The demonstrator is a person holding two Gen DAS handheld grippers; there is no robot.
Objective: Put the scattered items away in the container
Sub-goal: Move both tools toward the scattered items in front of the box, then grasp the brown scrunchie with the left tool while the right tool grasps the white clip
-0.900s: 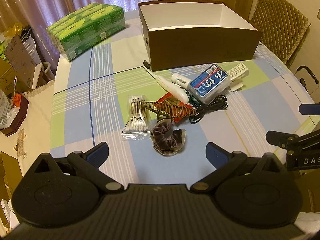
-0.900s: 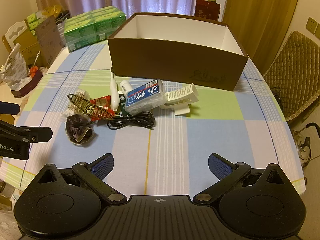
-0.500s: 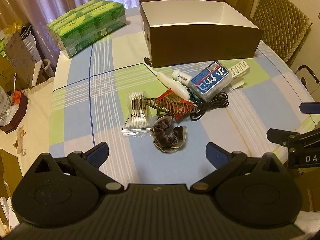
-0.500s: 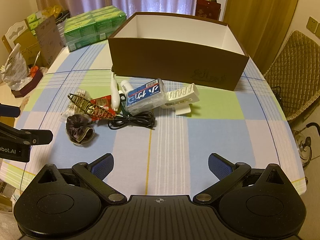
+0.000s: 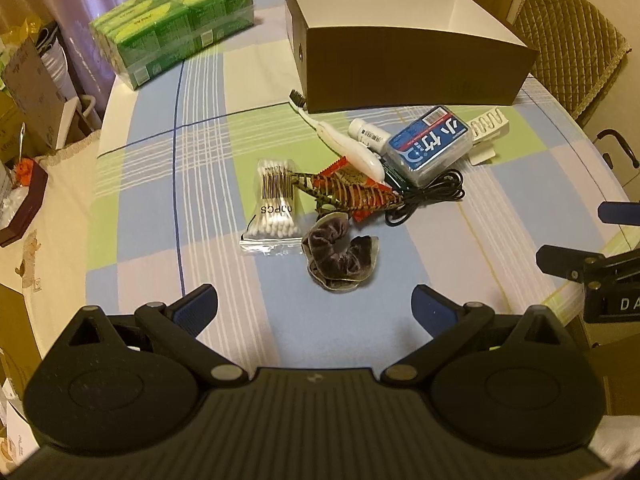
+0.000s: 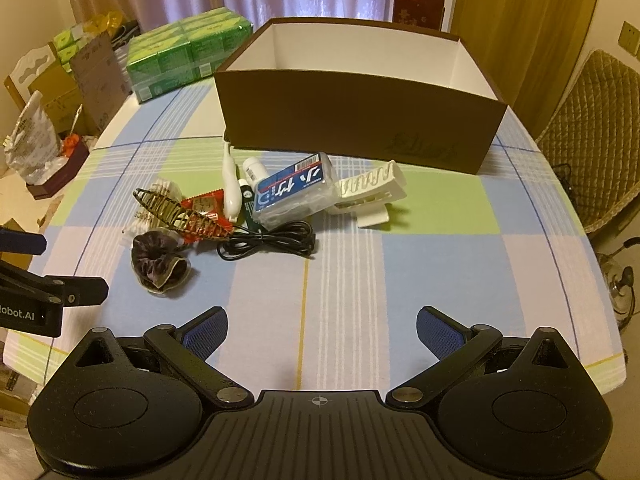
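A brown box (image 5: 416, 66) (image 6: 360, 120) with a white inside stands empty at the far side of the table. In front of it lies a heap: a blue-labelled clear case (image 5: 430, 146) (image 6: 294, 192), a white toothbrush (image 5: 344, 144), a small white bottle (image 5: 366, 133), a black cable (image 6: 266, 240), a striped hair claw (image 5: 346, 194) (image 6: 180, 216), a red sachet (image 6: 204, 206), a bag of cotton swabs (image 5: 274, 210), a white clip (image 6: 370, 196) and a dark velvet scrunchie (image 5: 340, 256) (image 6: 160, 266). My left gripper (image 5: 314, 306) hangs open just short of the scrunchie. My right gripper (image 6: 322, 326) is open over bare cloth.
A wrapped green pack of tissue boxes (image 5: 172, 38) sits at the far left of the checked tablecloth (image 6: 400, 280). A quilted chair (image 6: 592, 120) stands at the right. Bags and cartons (image 6: 60, 92) crowd the floor on the left.
The left gripper has edged forward and a little lower towards the scrunchie. The right gripper has hardly moved. Both stay open and the items lie where they were.
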